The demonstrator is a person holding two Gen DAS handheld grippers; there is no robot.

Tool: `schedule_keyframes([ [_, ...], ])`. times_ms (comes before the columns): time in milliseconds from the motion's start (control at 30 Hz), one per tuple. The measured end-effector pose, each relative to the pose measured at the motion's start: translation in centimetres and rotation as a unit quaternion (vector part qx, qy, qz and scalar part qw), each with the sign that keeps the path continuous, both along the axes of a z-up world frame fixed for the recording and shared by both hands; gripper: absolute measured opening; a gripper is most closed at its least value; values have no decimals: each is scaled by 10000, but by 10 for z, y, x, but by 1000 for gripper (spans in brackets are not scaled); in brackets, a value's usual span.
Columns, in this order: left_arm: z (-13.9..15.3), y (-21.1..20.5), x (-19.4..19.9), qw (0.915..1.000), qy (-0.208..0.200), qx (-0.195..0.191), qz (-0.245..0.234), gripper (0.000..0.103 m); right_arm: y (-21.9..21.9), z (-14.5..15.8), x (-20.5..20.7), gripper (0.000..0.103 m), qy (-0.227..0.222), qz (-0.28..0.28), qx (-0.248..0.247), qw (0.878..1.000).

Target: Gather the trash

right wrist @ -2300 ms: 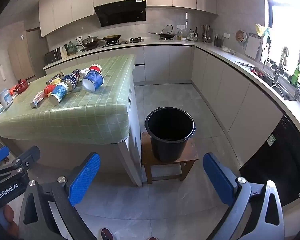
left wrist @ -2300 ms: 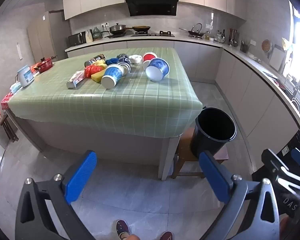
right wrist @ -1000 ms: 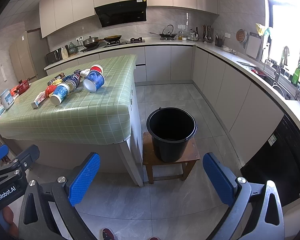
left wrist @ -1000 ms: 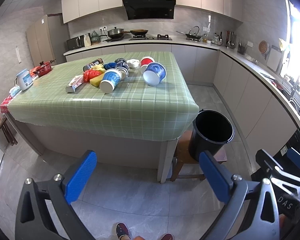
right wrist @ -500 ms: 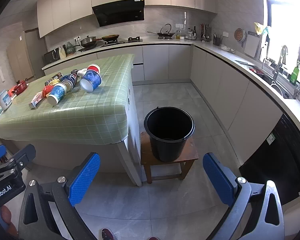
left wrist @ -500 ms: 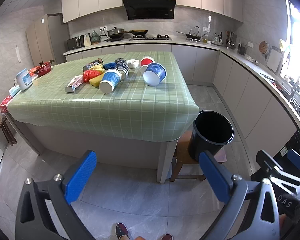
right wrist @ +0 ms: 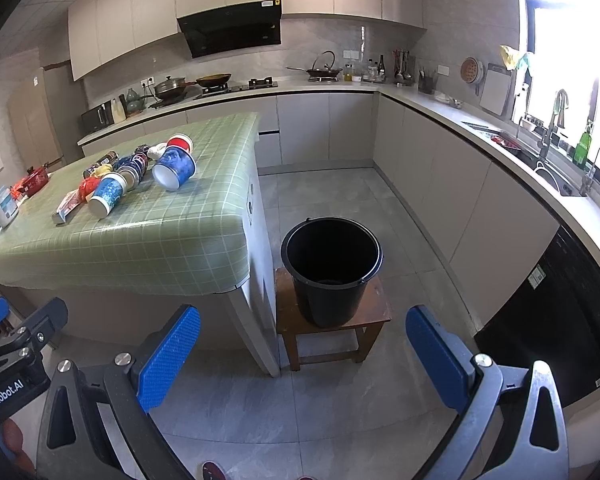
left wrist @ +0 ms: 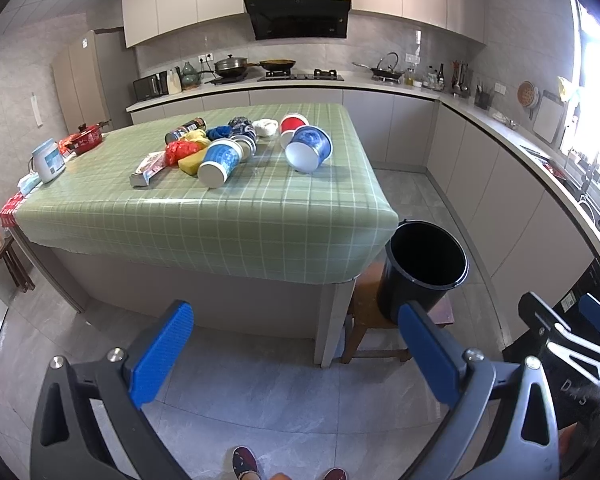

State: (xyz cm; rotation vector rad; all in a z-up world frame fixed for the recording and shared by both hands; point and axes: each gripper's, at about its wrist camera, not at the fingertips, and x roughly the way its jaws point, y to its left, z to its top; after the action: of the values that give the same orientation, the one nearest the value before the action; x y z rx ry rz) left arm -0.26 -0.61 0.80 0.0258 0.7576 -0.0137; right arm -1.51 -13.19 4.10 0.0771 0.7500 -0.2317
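A pile of trash lies on the green checked island table (left wrist: 228,216): a large blue cup (left wrist: 309,153) on its side, a second blue cup (left wrist: 219,162), a red cup (left wrist: 292,126), a red bag (left wrist: 180,148), a can (left wrist: 185,129) and a wrapper (left wrist: 149,168). A black bucket (right wrist: 331,268) stands empty on a small wooden stool (right wrist: 374,312) right of the table. My left gripper (left wrist: 296,356) and right gripper (right wrist: 304,356) are both open and empty, held low over the floor, well short of the table and bucket.
Grey cabinets and a counter run along the back and right walls, with a sink (right wrist: 556,176) at right. A white appliance (left wrist: 49,165) and a red pot (left wrist: 85,141) sit at the table's left end. My feet (left wrist: 246,466) show on the grey tile floor.
Both views have drifted slightly nearer the table and bucket. Both grippers stay open and empty; the trash has not moved.
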Motion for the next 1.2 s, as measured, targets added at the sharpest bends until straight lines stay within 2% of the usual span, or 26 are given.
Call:
schedule_keyframes([
  [1200, -1, 7, -2, 10000, -2, -55, 50, 103, 9, 1, 1, 103, 12, 27, 35, 10000],
])
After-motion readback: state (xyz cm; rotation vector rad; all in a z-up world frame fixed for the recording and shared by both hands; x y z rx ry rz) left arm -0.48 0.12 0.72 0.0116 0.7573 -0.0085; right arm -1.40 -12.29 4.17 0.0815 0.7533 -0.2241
